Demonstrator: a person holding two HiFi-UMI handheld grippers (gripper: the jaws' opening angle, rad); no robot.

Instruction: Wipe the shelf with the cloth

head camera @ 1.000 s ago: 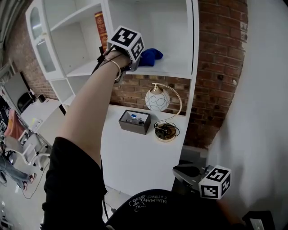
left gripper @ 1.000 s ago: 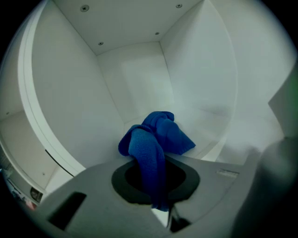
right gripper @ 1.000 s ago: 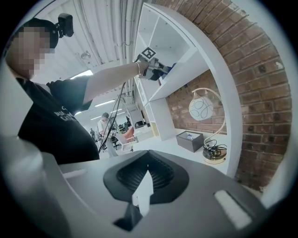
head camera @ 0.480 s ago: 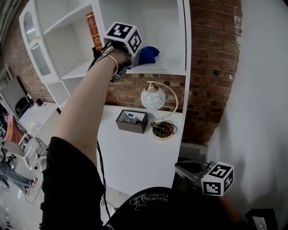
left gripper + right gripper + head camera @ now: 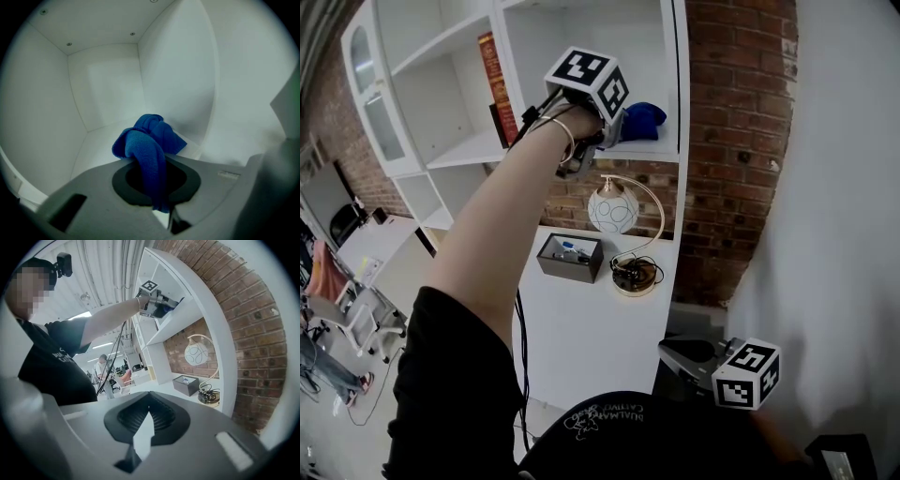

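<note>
Two hand-held grippers: left (image 5: 614, 139), right (image 5: 673, 354); one cloth (image 5: 645, 119); one lamp (image 5: 612, 208); one box (image 5: 570, 258); one book (image 5: 497, 84).

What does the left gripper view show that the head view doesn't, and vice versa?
Only the left gripper view: the left hand-held gripper with its jaws shut on a fold of the blue cloth, plus the compartment's back corners and ceiling.
Only the head view: the red book in the next compartment, the globe lamp and dark box on the counter below, the brick wall, and the right hand-held gripper held low.
Both: the cloth bunched on the white shelf.
</note>
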